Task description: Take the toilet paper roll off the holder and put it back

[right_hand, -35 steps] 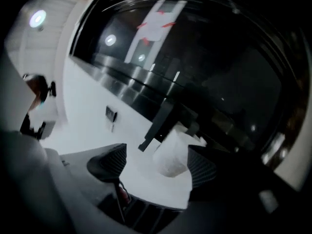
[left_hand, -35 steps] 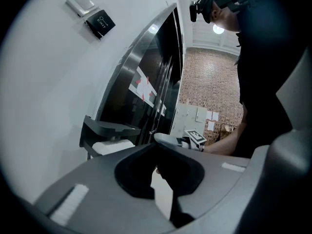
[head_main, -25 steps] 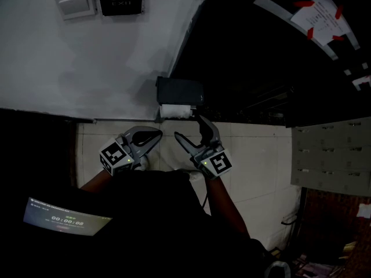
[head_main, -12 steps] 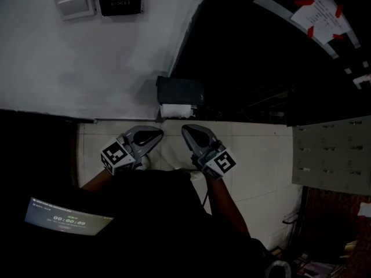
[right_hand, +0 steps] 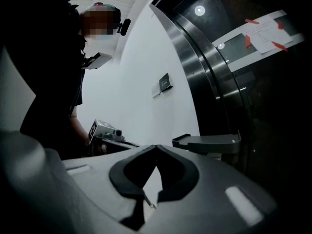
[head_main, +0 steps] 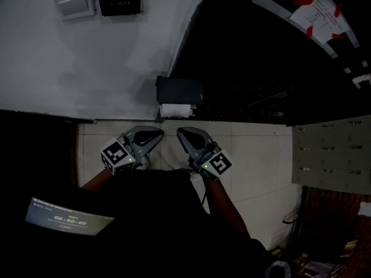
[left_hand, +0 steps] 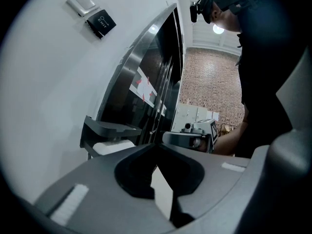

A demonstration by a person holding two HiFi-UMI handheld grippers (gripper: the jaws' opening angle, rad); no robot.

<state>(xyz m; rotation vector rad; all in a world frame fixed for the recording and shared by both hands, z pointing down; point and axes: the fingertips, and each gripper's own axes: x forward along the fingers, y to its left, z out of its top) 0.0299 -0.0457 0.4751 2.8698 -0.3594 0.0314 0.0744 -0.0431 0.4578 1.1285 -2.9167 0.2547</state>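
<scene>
The toilet paper roll (head_main: 175, 110) sits in its black wall holder (head_main: 179, 90), just ahead of both claws and apart from them. The left gripper (head_main: 157, 134) and right gripper (head_main: 182, 132) each have their jaws pressed together, pinching nothing. The left gripper view shows the roll's white side, while the right gripper view shows mainly the holder's lid.

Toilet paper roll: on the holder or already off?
On the holder. The toilet paper roll sits under the dark holder on the wall; the left gripper and right gripper are shut, empty, short of it.
</scene>
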